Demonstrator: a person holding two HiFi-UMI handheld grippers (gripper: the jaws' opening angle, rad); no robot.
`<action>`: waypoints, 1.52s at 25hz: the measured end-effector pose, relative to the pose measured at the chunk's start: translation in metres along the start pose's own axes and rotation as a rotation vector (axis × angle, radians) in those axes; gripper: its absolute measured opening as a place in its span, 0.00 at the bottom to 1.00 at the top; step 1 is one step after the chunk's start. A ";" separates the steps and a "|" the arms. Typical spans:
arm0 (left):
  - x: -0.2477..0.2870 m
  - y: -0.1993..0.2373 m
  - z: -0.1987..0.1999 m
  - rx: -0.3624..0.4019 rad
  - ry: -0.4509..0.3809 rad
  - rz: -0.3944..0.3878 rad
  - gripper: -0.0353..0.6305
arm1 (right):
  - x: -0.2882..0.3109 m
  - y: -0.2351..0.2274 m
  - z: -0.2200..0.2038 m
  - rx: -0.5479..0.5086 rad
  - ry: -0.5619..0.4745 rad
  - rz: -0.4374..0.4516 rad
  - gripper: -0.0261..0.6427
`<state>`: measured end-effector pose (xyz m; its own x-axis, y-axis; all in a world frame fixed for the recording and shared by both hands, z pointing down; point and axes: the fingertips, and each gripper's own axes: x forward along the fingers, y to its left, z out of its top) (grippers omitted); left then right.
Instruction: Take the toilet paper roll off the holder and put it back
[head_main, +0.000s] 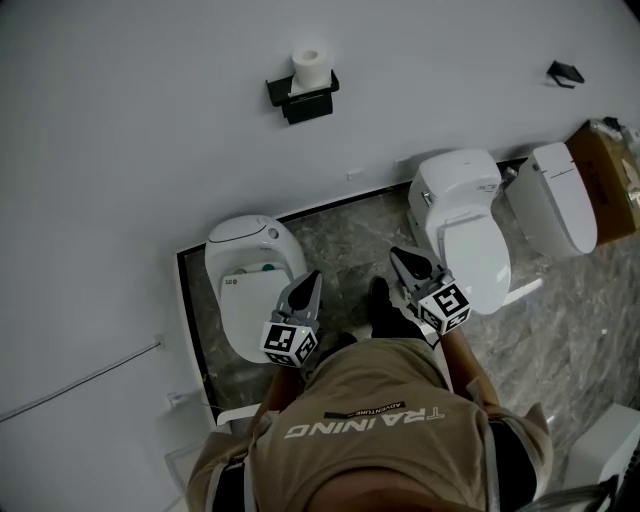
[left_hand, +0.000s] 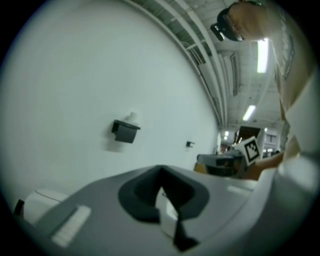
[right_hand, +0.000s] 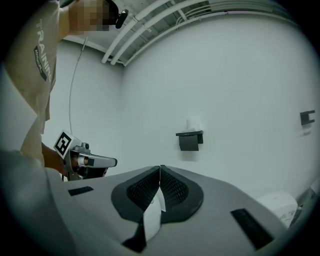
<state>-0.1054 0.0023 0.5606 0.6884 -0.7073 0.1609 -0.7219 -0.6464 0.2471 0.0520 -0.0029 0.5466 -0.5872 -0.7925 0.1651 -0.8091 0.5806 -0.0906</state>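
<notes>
Your left gripper (head_main: 309, 280) and right gripper (head_main: 399, 256) are both clenched on nothing, jaws pressed together. The toilet paper roll (head_main: 310, 66) stands upright on the black holder (head_main: 305, 102) on the wall, at twelve o'clock and well apart from both.

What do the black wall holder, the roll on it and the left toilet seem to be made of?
Holder: probably metal or hard plastic, matte black; flat faces, sharp edges, no shine.
Roll: white paper, matte; hollow core visible.
Left toilet: likely glazed ceramic or plastic; smooth, rounded white shell.
</notes>
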 end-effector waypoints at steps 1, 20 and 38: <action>0.007 0.002 0.003 -0.004 -0.004 -0.001 0.05 | 0.006 -0.002 0.001 -0.004 -0.002 0.017 0.06; 0.181 0.066 0.091 0.077 -0.042 0.172 0.05 | 0.137 -0.171 0.046 -0.081 -0.039 0.203 0.06; 0.244 0.171 0.145 0.088 -0.083 0.019 0.05 | 0.237 -0.196 0.120 -0.078 -0.143 0.068 0.06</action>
<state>-0.0708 -0.3225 0.5034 0.6689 -0.7386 0.0839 -0.7407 -0.6527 0.1593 0.0688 -0.3273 0.4859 -0.6423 -0.7662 0.0195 -0.7665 0.6420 -0.0192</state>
